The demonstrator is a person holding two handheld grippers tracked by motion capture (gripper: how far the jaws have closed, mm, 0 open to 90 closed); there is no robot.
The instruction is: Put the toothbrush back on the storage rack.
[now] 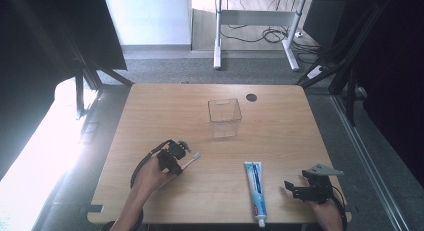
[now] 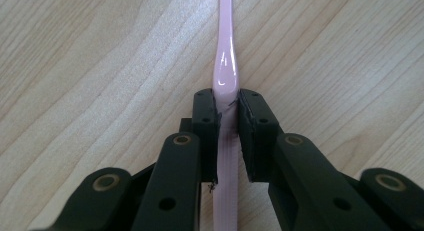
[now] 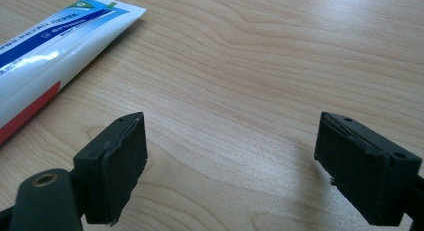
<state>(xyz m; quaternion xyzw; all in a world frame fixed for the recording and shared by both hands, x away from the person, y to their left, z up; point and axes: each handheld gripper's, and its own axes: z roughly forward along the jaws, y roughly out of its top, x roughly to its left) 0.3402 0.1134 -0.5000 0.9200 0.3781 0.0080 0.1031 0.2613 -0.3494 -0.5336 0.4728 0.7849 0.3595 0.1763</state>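
Table top point(image 1: 280, 136): pale wood, or a wood-look laminate, with wavy grain lines; smooth and matt.
Toothbrush point(image 2: 226, 76): pink plastic handle, glossy, with bright highlights along its narrow neck.
Toothbrush head point(image 1: 197, 155): pale, too small in the high view to tell its texture.
Left gripper point(image 2: 227, 111): black matt plastic links with round brass-coloured pins.
Left gripper pads point(image 2: 206, 126): black, dull, slightly rough at the edges.
Right gripper point(image 3: 230, 166): black matt plastic.
Right gripper pads point(image 3: 122, 166): dull, with worn, uneven edges.
Toothpaste tube point(image 3: 45, 56): smooth, glossy plastic printed white, blue and red.
Container point(image 1: 224, 118): clear, see-through plastic with smooth walls.
Floor point(image 1: 170, 68): grey and matt, carpet-like.
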